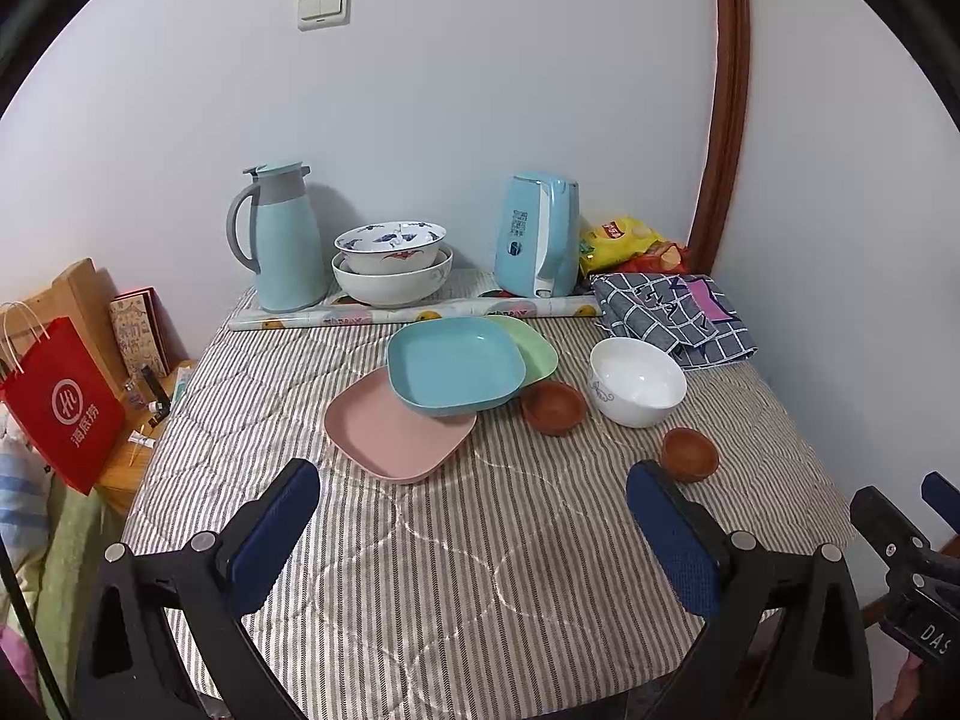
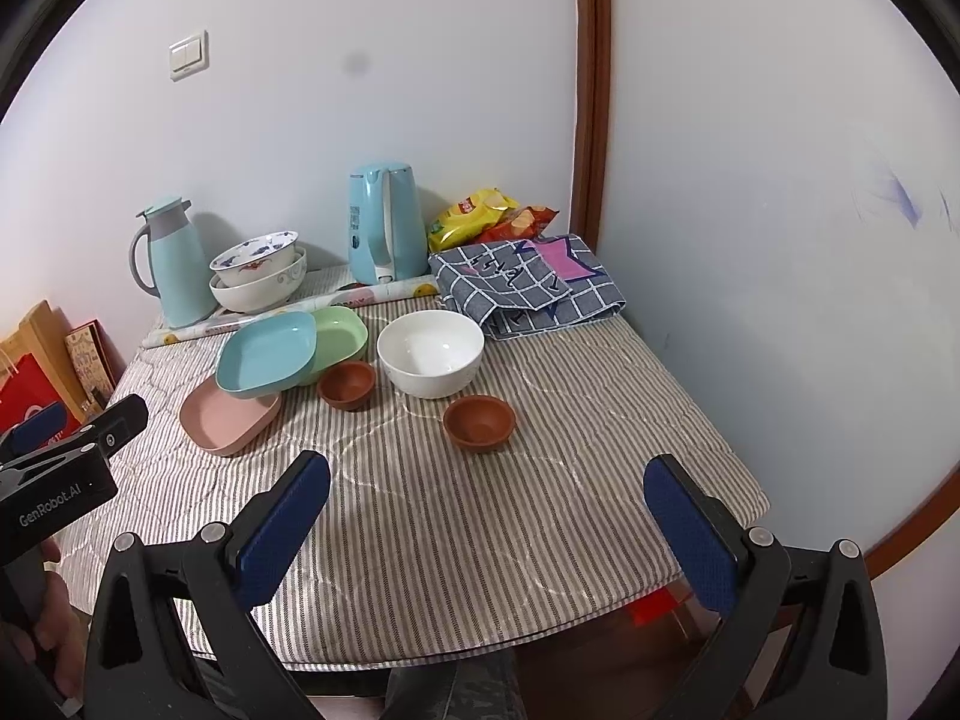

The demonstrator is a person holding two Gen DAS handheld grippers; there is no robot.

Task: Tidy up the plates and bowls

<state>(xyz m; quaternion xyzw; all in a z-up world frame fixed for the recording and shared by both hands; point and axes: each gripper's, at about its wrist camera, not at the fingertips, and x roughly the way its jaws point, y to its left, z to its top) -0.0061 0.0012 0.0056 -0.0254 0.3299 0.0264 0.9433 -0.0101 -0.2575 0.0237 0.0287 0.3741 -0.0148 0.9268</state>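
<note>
your three overlapping plates [image 1: 420, 396] left of the bowl [image 1: 637, 381], two small cups [image 1: 553, 407] before it, nested bowls [image 1: 391, 267] behind between jug [image 1: 282, 237] and kettle [image 1: 540, 234]

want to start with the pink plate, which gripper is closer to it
Left. The left gripper hangs open just short of the pink plate. The right gripper sits further right, in front of a small brown bowl.

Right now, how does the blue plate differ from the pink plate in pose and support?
The blue plate sits tilted, propped on the rims of the pink plate and the green plate; the pink plate lies flat on the striped cloth. Blue is fully visible; pink is partly covered by it. Both are square with rounded corners and empty.
</note>
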